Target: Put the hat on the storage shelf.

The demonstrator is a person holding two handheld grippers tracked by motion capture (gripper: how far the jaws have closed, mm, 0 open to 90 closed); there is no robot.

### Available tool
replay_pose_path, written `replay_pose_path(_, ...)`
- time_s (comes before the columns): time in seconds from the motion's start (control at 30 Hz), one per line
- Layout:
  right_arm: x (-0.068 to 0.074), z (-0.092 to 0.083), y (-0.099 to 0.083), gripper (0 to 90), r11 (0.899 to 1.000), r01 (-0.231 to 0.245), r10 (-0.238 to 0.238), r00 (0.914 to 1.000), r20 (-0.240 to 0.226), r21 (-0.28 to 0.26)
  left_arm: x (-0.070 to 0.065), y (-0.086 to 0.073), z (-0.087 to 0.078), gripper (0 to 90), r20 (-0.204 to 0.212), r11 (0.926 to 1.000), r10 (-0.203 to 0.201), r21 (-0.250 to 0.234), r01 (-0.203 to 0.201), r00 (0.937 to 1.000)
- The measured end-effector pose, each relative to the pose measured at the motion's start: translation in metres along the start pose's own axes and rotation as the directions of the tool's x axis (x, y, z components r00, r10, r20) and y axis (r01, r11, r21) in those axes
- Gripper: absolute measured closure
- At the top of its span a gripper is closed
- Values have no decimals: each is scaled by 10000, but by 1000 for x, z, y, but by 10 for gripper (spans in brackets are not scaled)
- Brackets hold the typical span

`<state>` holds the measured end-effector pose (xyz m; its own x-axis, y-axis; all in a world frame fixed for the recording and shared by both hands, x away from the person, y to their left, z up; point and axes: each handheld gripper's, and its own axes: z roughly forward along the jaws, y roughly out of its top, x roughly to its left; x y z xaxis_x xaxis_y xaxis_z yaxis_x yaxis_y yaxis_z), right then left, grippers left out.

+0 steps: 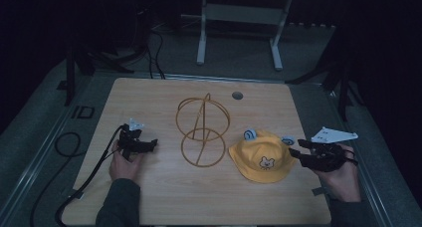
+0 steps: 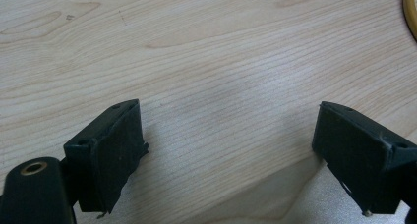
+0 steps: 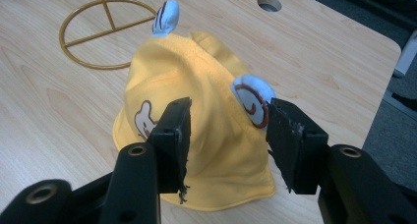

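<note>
Right hand-held gripper (image 3: pixel 227 135) hangs just above the near edge of the yellow hat (image 3: pixel 196 111), jaws standing moderately apart with nothing pressed between them; the hat's brim and one of its ear tabs (image 3: pixel 252 100) lie straight ahead of the gap, a likely sign that this side is being lined up for a pinch on the fabric. That hat lies flat on the table (image 1: pixel 149 197), directly in front of this gripper and touching nothing else. Beyond it, farther from the jaws, stands the gold wire stand (image 1: pixel 203 130), a round base ring with upright hoops, probably the form a hat would be set over, which would explain why it is kept upright and free of clutter. Left hand-held gripper (image 2: pixel 227 150) rests low over bare wood well off on the far side of the stand, jaws wide and empty, seemingly waiting its turn.

By count: one hat with two ear tabs and one small bear face, one wire stand, two grippers, and one round hole (image 1: pixel 237 95) in the table.
</note>
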<state>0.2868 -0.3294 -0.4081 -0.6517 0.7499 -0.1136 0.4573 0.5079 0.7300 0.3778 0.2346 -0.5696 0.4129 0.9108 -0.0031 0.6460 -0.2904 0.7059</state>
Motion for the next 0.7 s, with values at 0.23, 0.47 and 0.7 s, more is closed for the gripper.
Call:
replay_pose_path(0.23, 1, 3, 8, 507, 9995, 263, -260, 9996, -129, 202, 0, 0, 0, 119, 1, 10000, 3, -2, -3, 10000)
replay_pose_path(0.47, 2, 7, 16, 507, 9976, 568, -562, 9983, -173, 399, 0, 0, 0, 119, -1, 10000, 3, 0, -3, 10000)
replay_pose_path(0.7, 0, 9, 31, 494, 9908, 1088, -1067, 9938, -299, 808, 0, 0, 0, 119, 0, 10000, 4, -1, -4, 10000)
